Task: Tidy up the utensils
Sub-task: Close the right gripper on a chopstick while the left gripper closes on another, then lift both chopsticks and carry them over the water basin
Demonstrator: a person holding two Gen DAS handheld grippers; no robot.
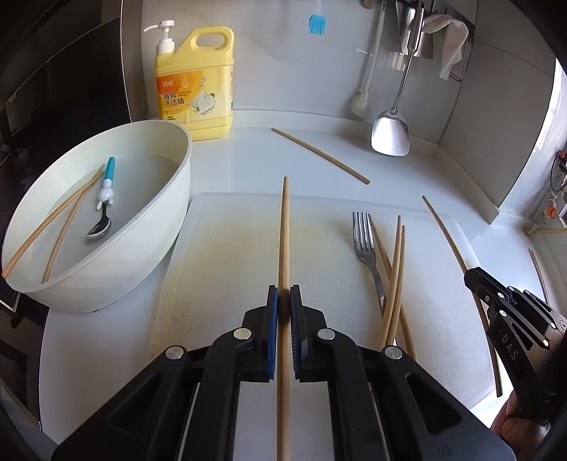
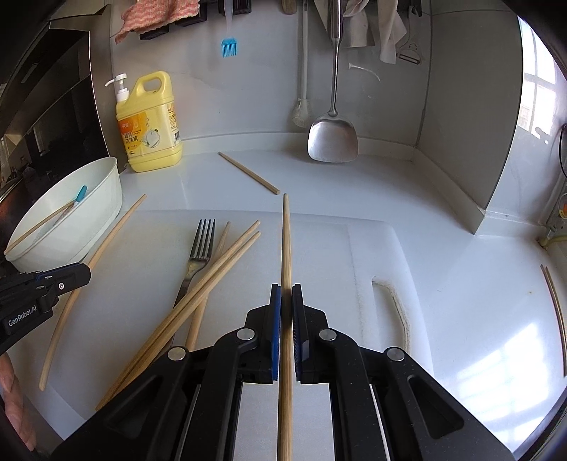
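Observation:
My left gripper [image 1: 283, 298] is shut on a bamboo chopstick [image 1: 284, 227] that points forward above the white cutting board [image 1: 230, 255]. My right gripper [image 2: 286, 296] is shut on another bamboo chopstick [image 2: 286, 241], also pointing forward. A white bowl [image 1: 156, 212] at the left holds two chopsticks [image 1: 53, 227] and a blue-handled spoon [image 1: 104, 202]. A steel fork [image 1: 366, 248] and three loose chopsticks [image 1: 393, 276] lie crossed on the board; they also show in the right wrist view [image 2: 212, 273]. A single chopstick [image 1: 319, 155] lies on the counter behind the board.
A yellow dish-soap bottle [image 1: 198, 88] stands at the back left. A steel spatula [image 1: 389, 131], a white brush [image 1: 365, 81] and a blue silicone brush [image 1: 316, 23] hang on the back wall. Thin sticks [image 2: 554, 312] lie on the counter at the far right.

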